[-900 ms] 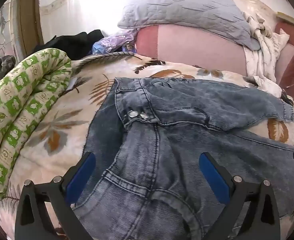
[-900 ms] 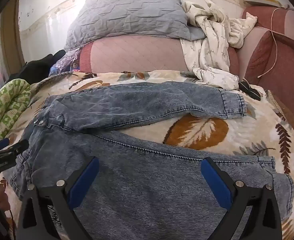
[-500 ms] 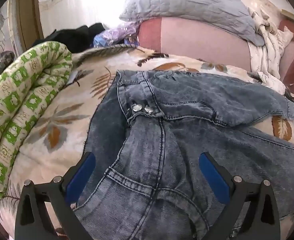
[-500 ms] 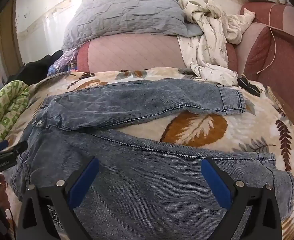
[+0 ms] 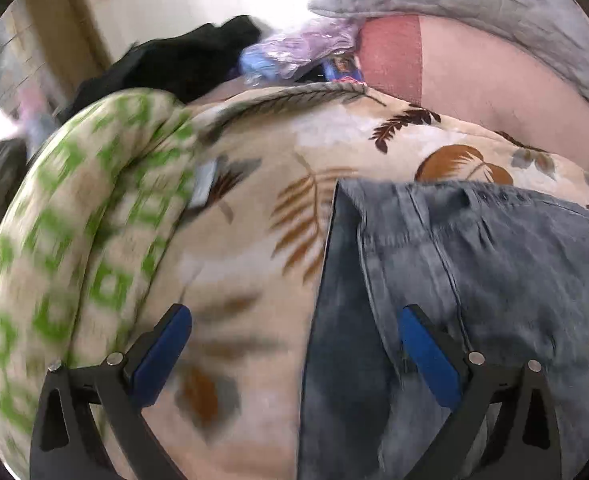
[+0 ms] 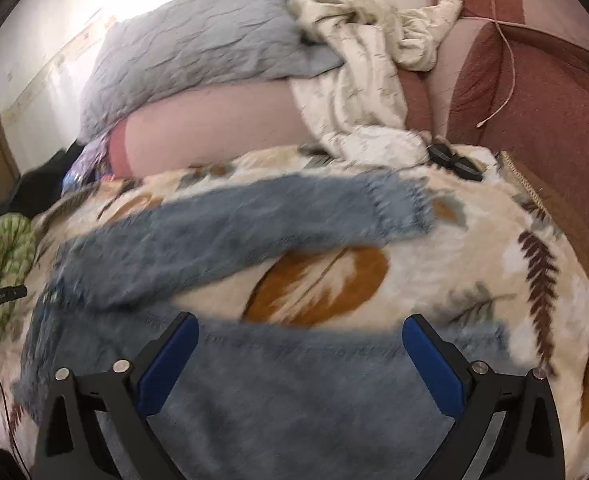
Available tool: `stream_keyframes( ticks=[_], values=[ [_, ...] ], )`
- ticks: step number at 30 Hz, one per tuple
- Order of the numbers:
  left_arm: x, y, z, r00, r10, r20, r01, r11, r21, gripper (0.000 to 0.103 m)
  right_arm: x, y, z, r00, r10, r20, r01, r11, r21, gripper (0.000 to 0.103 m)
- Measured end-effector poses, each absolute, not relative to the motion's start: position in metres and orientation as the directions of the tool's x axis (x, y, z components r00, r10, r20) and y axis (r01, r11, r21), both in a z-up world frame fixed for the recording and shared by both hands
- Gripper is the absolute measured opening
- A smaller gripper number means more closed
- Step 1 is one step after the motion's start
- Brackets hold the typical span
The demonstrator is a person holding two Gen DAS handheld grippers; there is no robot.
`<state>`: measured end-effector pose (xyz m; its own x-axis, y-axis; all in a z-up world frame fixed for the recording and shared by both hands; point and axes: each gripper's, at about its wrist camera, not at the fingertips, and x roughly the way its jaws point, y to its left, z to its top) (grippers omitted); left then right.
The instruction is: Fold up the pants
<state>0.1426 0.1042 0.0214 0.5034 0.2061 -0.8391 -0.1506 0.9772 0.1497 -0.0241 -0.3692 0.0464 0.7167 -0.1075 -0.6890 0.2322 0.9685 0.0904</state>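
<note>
place: home bedroom | evidence: pillow (image 6: 198, 40), leaf-print blanket (image 6: 474, 240), headboard (image 6: 554, 112)

- A cream blanket with leaf print (image 6: 474, 240) covers the bed.
- A rolled green-and-white quilt (image 5: 74, 248) lies along its left edge.
- A grey quilted pillow (image 6: 198, 52) sits on a pink bolster (image 6: 214, 132).
- A crumpled white cloth (image 6: 358, 92) spills down beside the pillow.
- Something small and black (image 6: 454, 162), maybe a clip, lies near it.
- Dark clothes (image 5: 190, 60) are heaped at the back left.
</note>
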Motion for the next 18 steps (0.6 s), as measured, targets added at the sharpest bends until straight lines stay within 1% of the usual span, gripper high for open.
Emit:
stream_keyframes(
  ticks=[1,4,7,8,9,11,13,14,15,18],
  values=[
    [0.154,0.105,0.019,0.489,0.204,-0.848,-0.142,0.978,0.153,0.103,-0.014,-0.385,0.052,0.714,-0.113,-0.691,0.235,0.968,0.085,0.103],
    [0.193,0.111,0.007,0.437,0.152,-0.886,-0.138,0.985,0.101,0.103,0.025,-0.437,0.065,0.680,-0.152,-0.717,0.275,0.960,0.057,0.103],
    [0.220,0.115,-0.004,0.421,0.095,-0.902,-0.159,0.987,0.030,0.103,0.069,-0.489,0.065,0.637,-0.131,-0.760,0.310,0.946,0.097,0.103],
    [0.229,0.113,-0.008,0.414,0.080,-0.907,-0.163,0.987,0.013,0.100,0.086,-0.505,0.061,0.617,-0.118,-0.778,0.328,0.937,0.117,0.103],
    [0.237,0.111,-0.012,0.415,0.055,-0.908,-0.161,0.987,-0.014,0.095,0.101,-0.518,0.057,0.606,-0.109,-0.788,0.348,0.927,0.139,0.103],
    [0.248,0.102,-0.017,0.405,0.033,-0.914,-0.142,0.990,-0.027,0.088,0.126,-0.534,0.047,0.602,-0.073,-0.795,0.354,0.917,0.184,0.103],
    [0.260,0.092,-0.023,0.386,0.044,-0.922,-0.119,0.993,-0.003,0.074,0.148,-0.542,0.033,0.587,-0.048,-0.808,0.360,0.909,0.208,0.103],
    [0.265,0.087,-0.027,0.380,0.045,-0.924,-0.105,0.994,0.005,0.060,0.160,-0.545,0.024,0.580,-0.038,-0.814,0.365,0.905,0.217,0.103],
    [0.270,0.083,-0.031,0.373,0.032,-0.927,-0.093,0.996,-0.003,0.050,0.170,-0.548,0.016,0.574,-0.028,-0.819,0.366,0.903,0.226,0.103],
    [0.275,0.078,-0.031,0.392,0.026,-0.920,-0.089,0.996,-0.009,0.042,0.191,-0.557,-0.006,0.557,-0.005,-0.830,0.388,0.886,0.255,0.103]
  ],
)
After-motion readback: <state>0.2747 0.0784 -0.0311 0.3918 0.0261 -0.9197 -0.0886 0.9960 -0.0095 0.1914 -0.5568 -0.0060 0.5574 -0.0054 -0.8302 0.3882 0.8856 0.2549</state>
